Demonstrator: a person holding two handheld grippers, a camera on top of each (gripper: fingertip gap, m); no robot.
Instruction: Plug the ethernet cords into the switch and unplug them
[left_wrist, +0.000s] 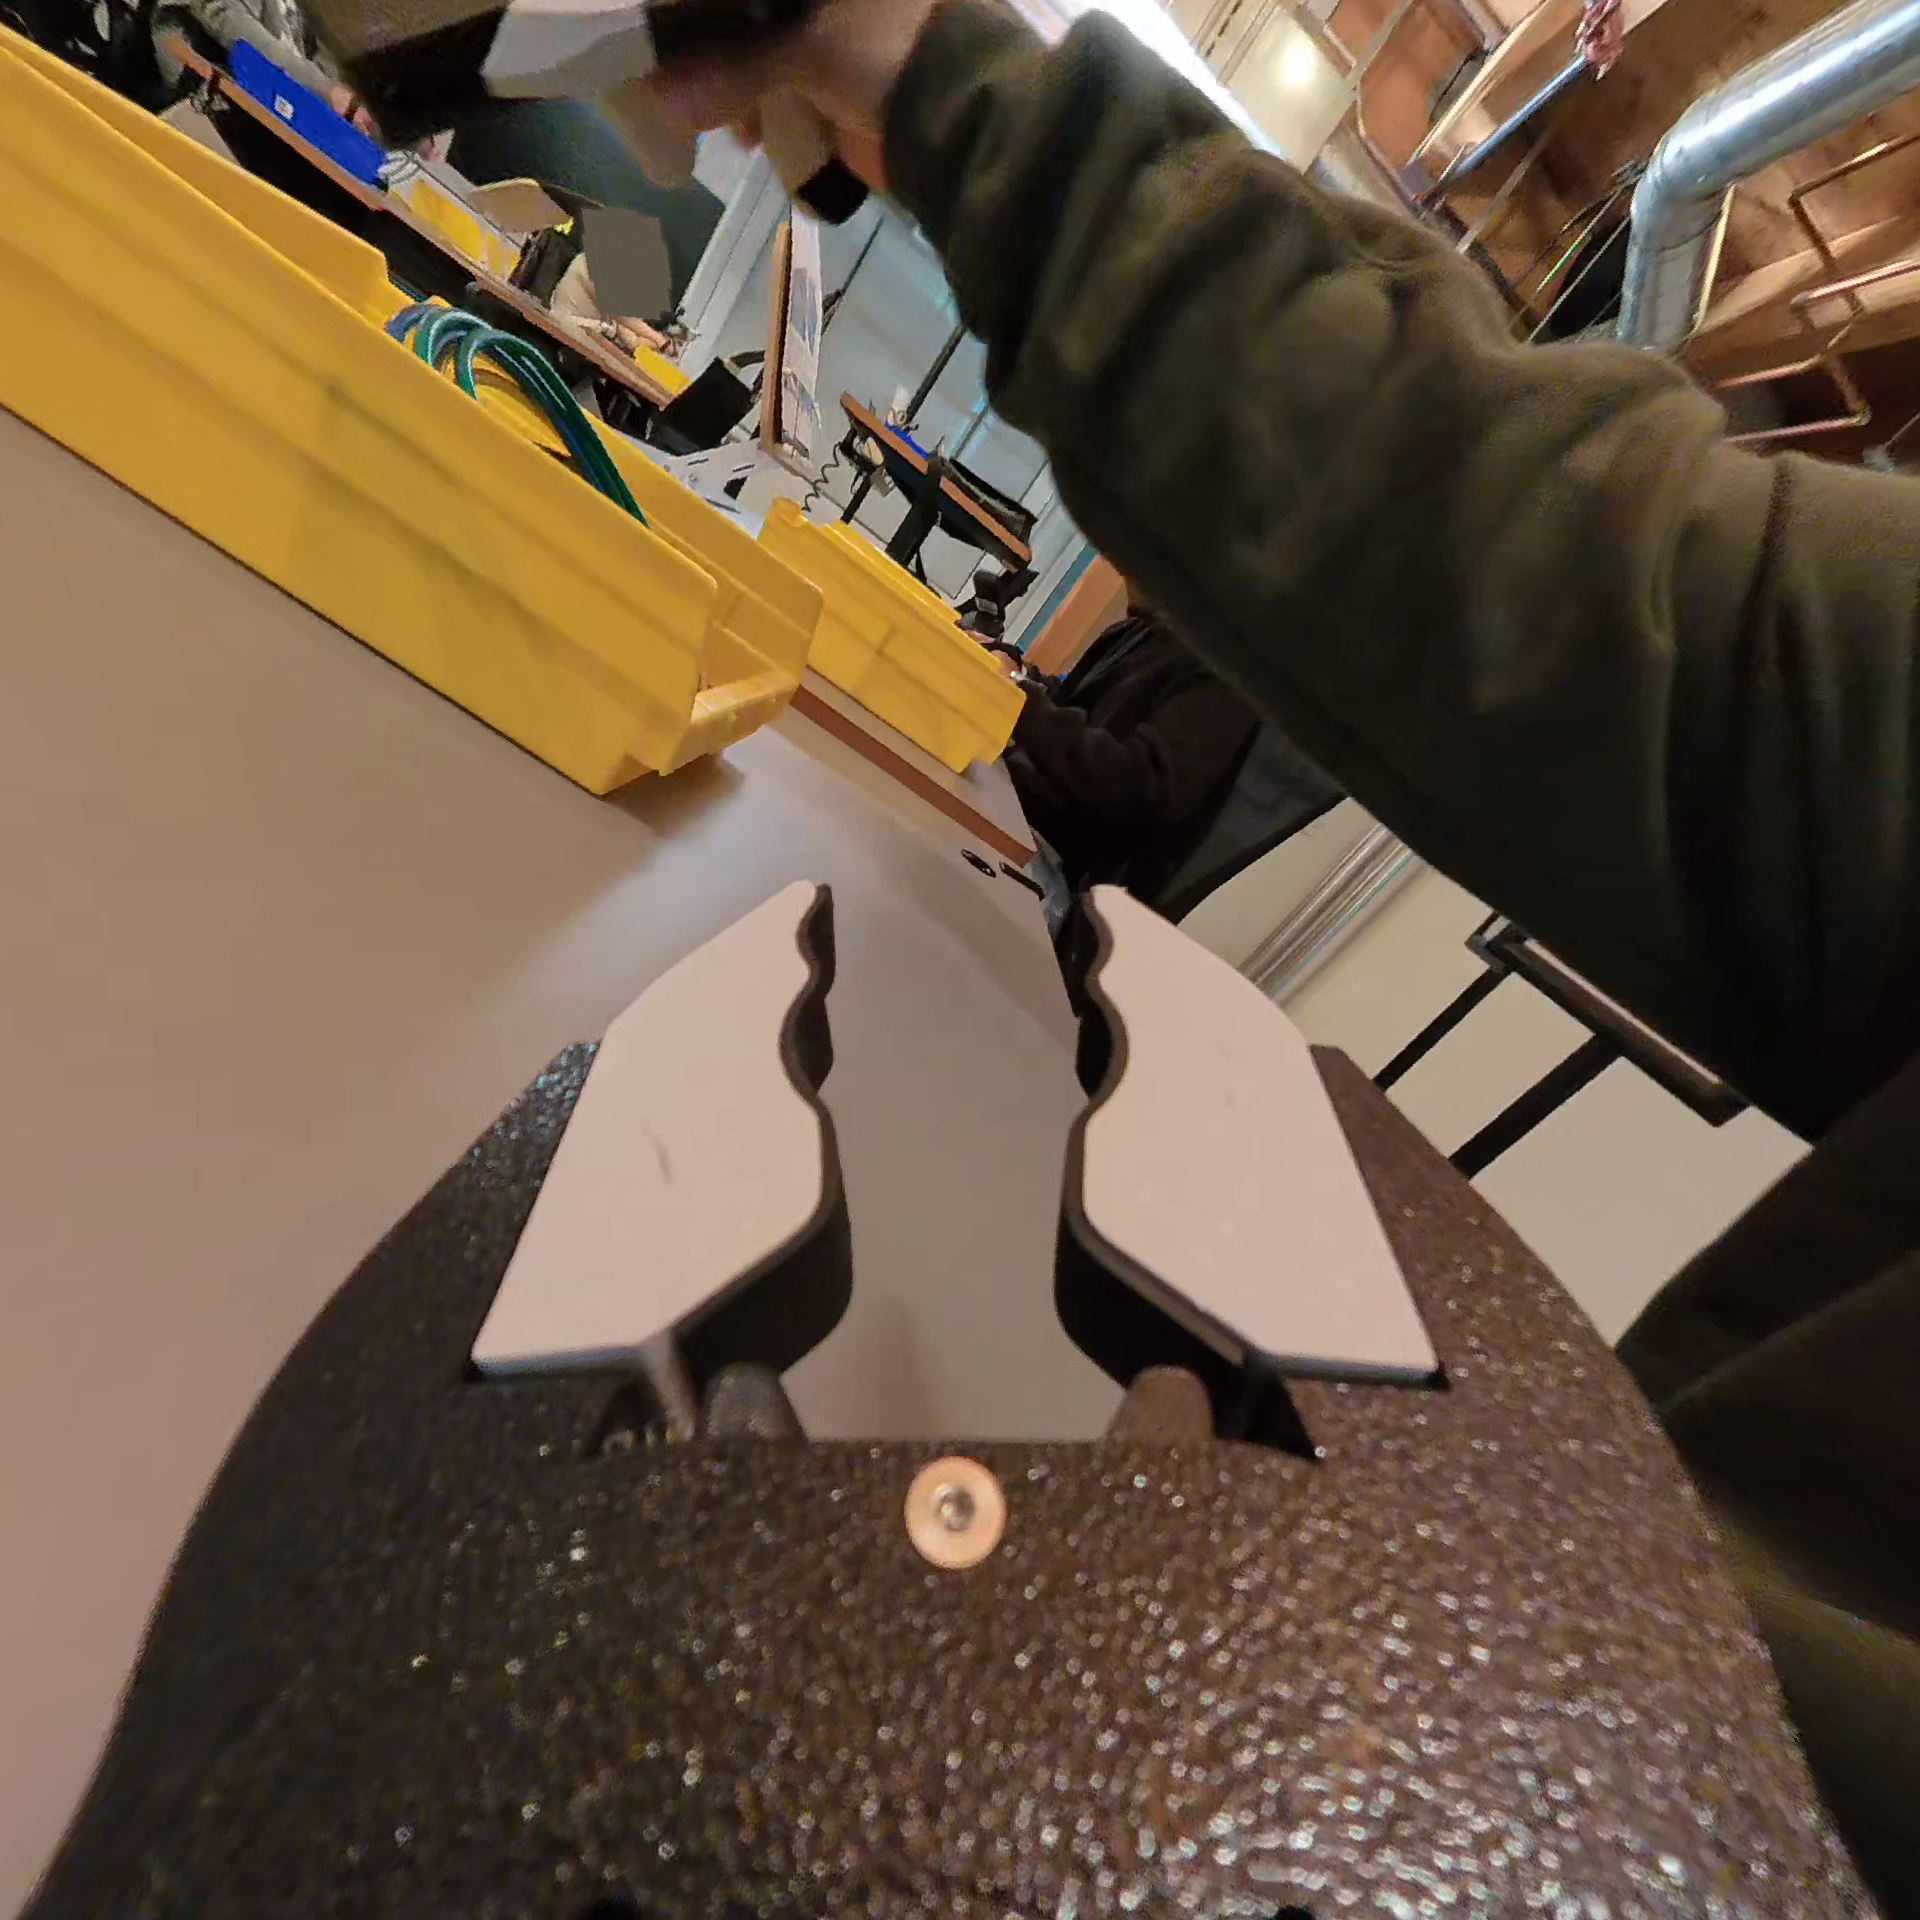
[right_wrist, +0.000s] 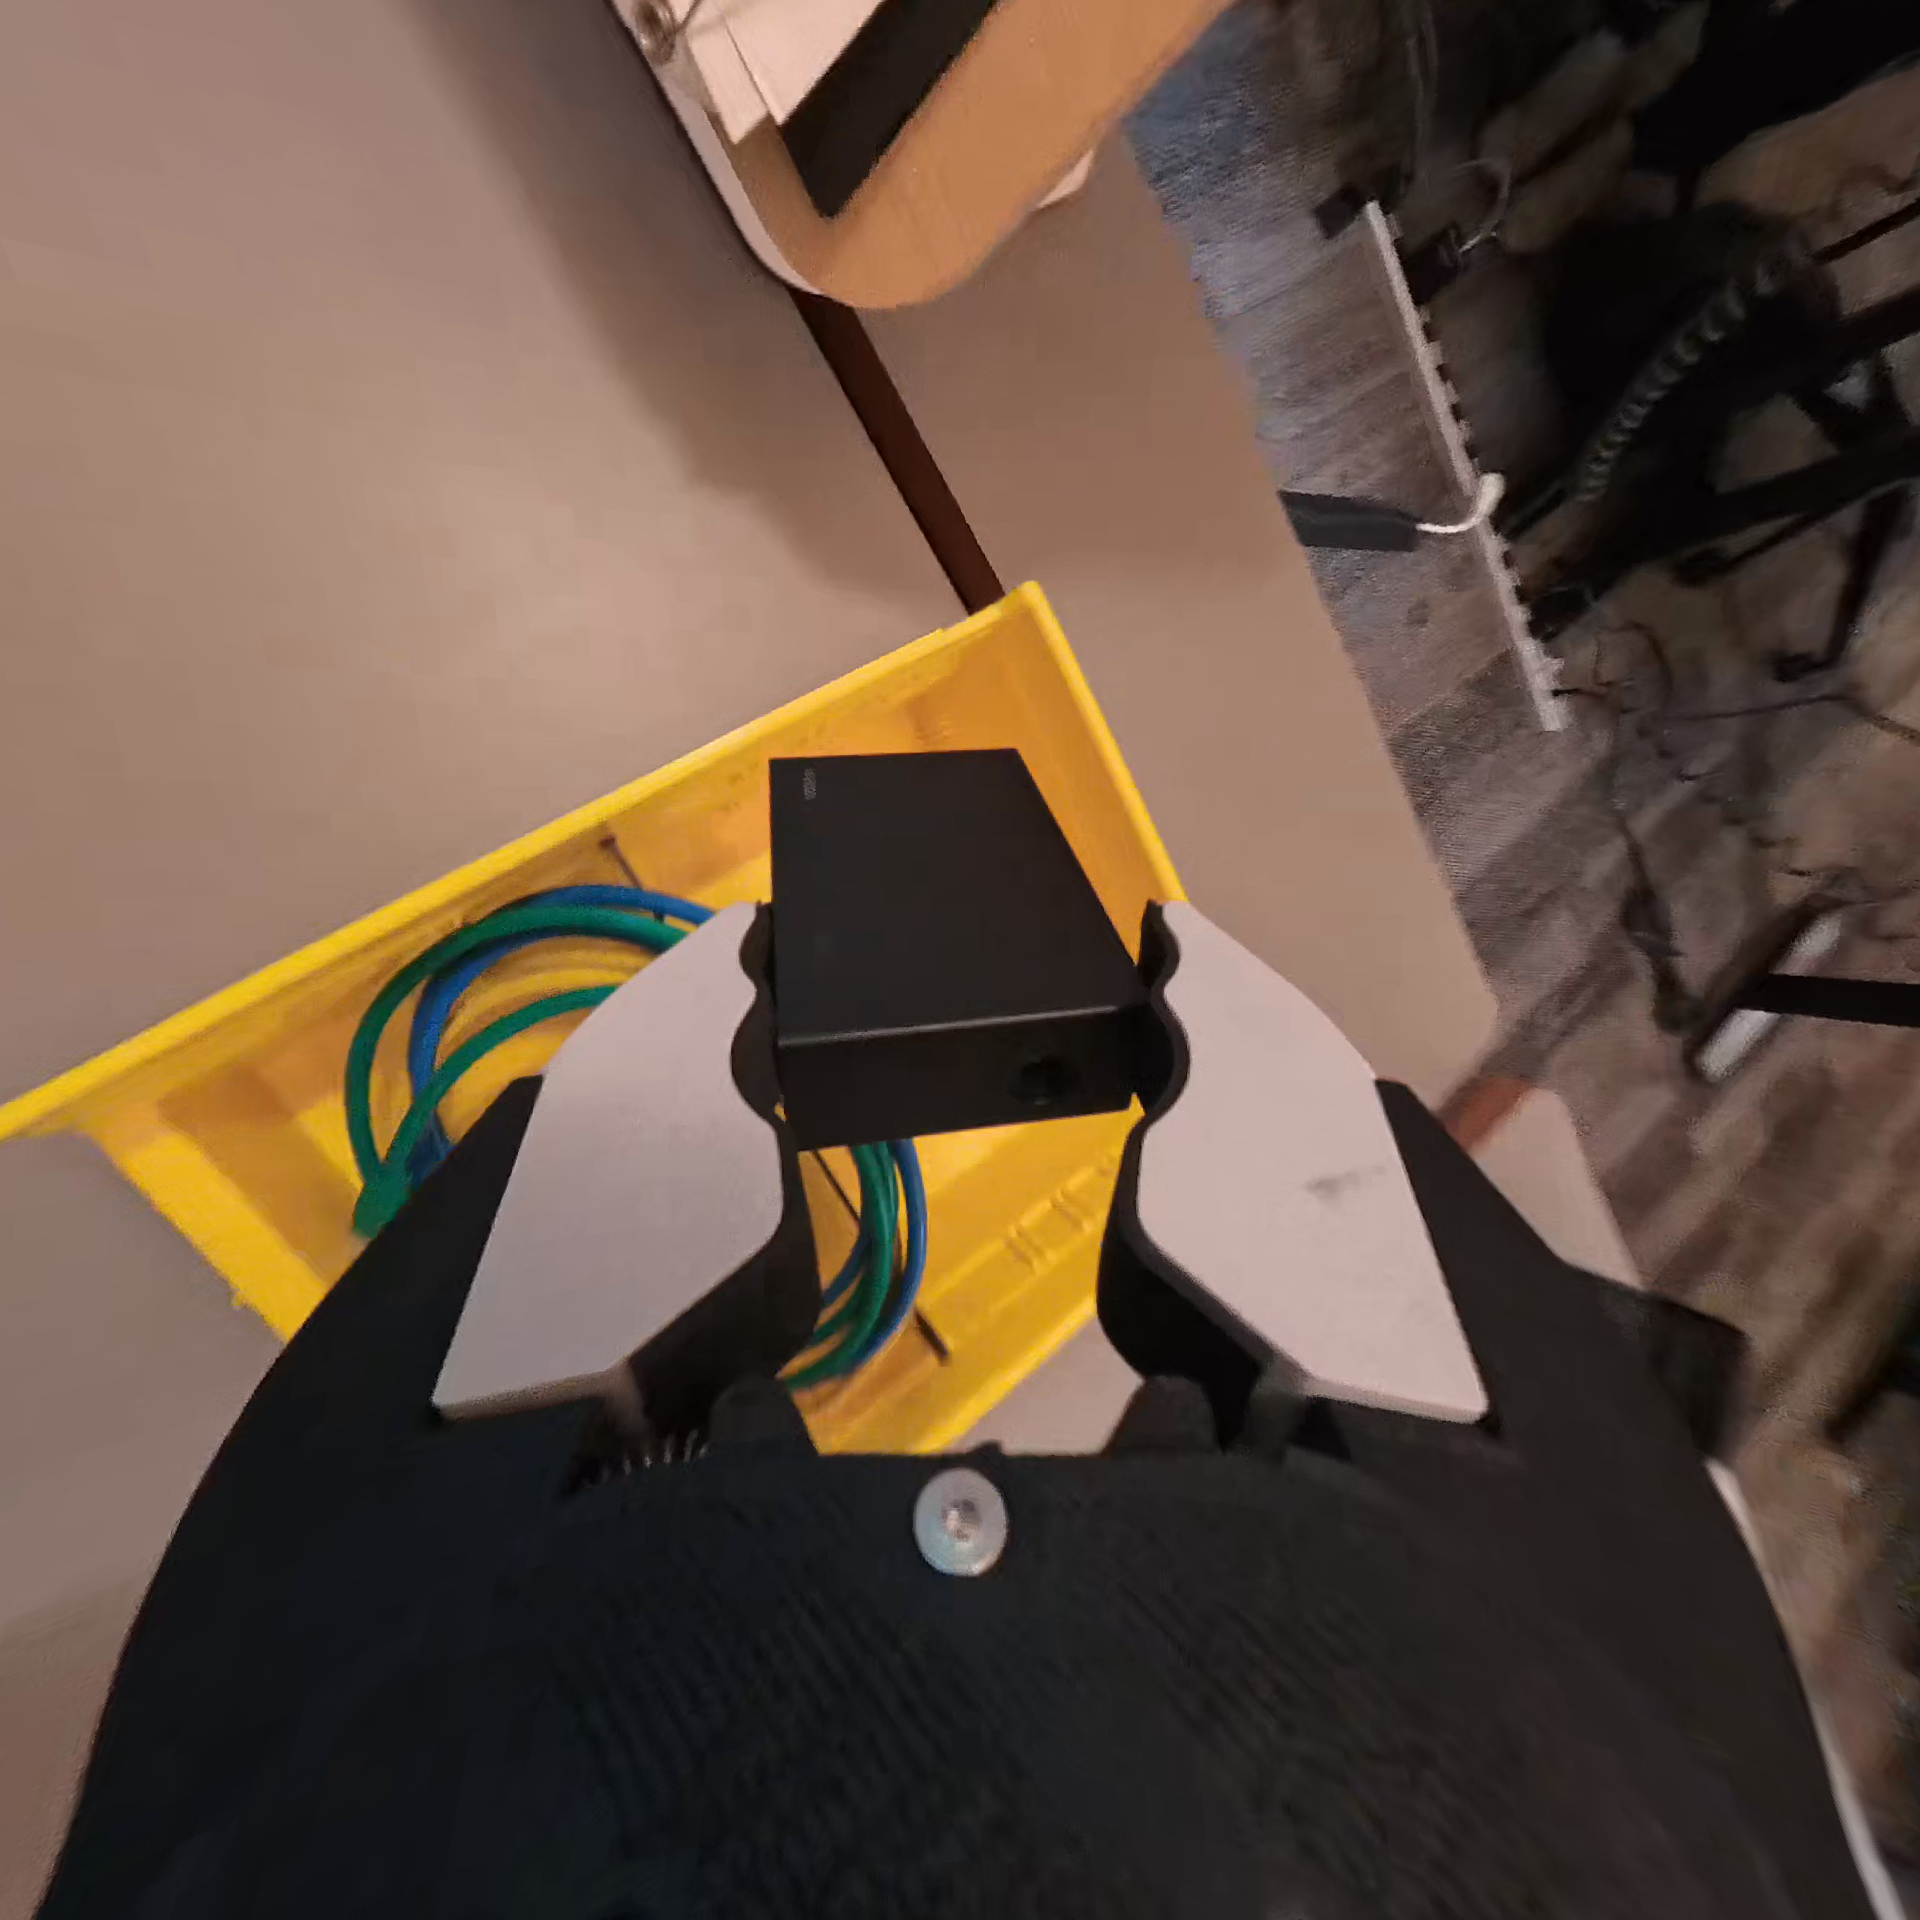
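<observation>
Across the lower left of both views: beige table (left_wrist: 260, 935), matte, bare near the tools. Left gripper (left_wrist: 956, 966): jaws parted, empty, low over the table. Right gripper (right_wrist: 956, 997): clamped on a black switch (right_wrist: 935, 914) by its two sides, held above a yellow bin (right_wrist: 1029, 707) at frame centre. Ethernet cords (right_wrist: 457, 997), green and blue, lie looped inside that bin, unplugged. Left wrist view, upper left: the bin's long wall (left_wrist: 343, 499), cords showing over its rim, a second yellow bin (left_wrist: 894, 644) farther along. Dark green sleeve (left_wrist: 1403, 499) crosses the upper right. Room: silver duct (left_wrist: 1766, 135), wooden shelving, further desks. Right wrist view, right side: grey floor (right_wrist: 1382, 416), cluttered with dark cables.
</observation>
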